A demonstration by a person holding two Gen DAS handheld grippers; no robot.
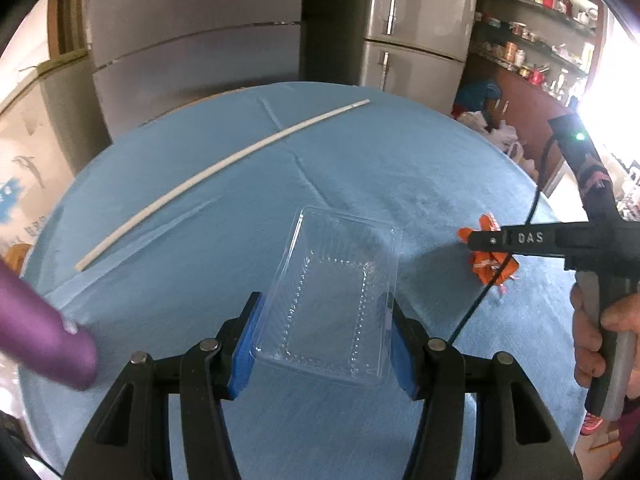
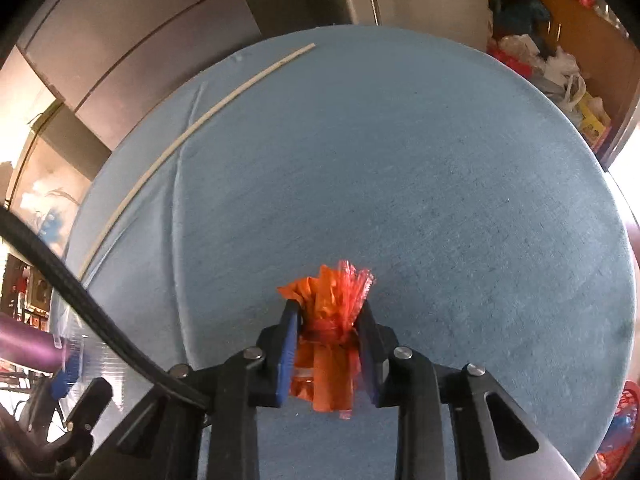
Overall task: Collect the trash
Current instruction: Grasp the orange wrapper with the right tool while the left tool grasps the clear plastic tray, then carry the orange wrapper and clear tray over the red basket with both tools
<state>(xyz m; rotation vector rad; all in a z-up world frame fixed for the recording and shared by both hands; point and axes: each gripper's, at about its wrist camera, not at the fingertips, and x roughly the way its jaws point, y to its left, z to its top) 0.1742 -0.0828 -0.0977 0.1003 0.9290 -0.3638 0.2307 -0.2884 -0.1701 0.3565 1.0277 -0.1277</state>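
A clear plastic tray (image 1: 336, 292) sits between the blue pads of my left gripper (image 1: 322, 338), which is shut on its near end above the blue table cloth (image 1: 360, 168). A crumpled orange wrapper (image 2: 328, 332) is pinched between the blue pads of my right gripper (image 2: 330, 344), shut on it just over the cloth. From the left wrist view the right gripper (image 1: 480, 242) reaches in from the right with the orange wrapper (image 1: 492, 264) at its tip, a hand (image 1: 600, 340) on its handle. A long white stick (image 1: 208, 176) lies on the cloth at the far left.
A purple cylinder (image 1: 44, 336) juts in at the left. A black cable (image 2: 100, 320) crosses the right wrist view's lower left. Behind the table stand grey cupboards (image 1: 192, 40) and a fridge (image 1: 416, 24); shelves with jars (image 1: 540, 32) and bags on the floor (image 2: 560, 68) at right.
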